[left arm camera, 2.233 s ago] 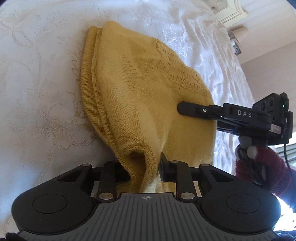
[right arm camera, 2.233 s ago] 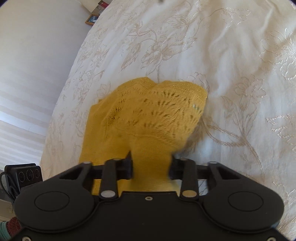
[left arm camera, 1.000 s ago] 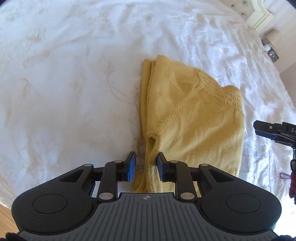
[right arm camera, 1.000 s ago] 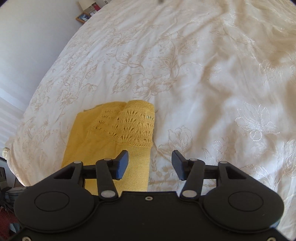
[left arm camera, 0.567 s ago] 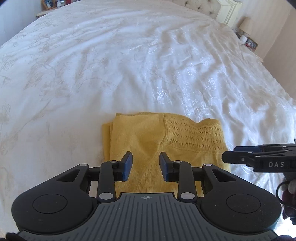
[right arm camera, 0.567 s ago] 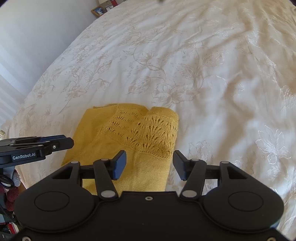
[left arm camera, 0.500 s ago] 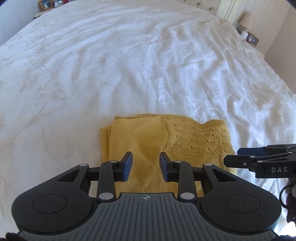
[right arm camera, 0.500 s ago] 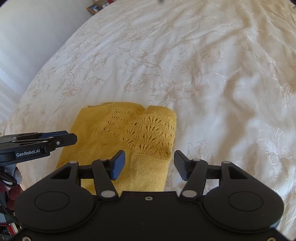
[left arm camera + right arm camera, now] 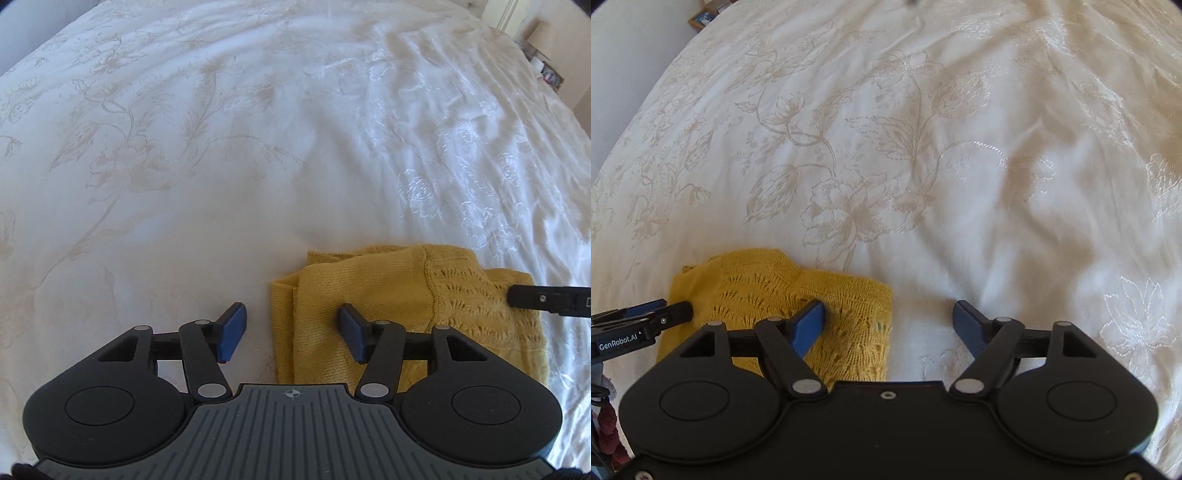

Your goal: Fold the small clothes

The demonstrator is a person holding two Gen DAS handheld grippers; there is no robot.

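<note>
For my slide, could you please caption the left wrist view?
Open left gripper poised over the edge of a folded yellow knit garment on a white floral bedspread.

Mustard knit garment (image 9: 388, 306) with openwork lace panel, glossy embroidered white bedspread (image 9: 258, 129), matt black plastic tool (image 9: 888, 321)

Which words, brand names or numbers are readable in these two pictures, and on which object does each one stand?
"GenRobot.AI": white print on the side of the left gripper, seen in the right wrist view.
"D": only the first letter of a white label on the right gripper, cut by the picture edge in the left wrist view.
The yellow knitted garment and the bedspread carry no text.
</note>
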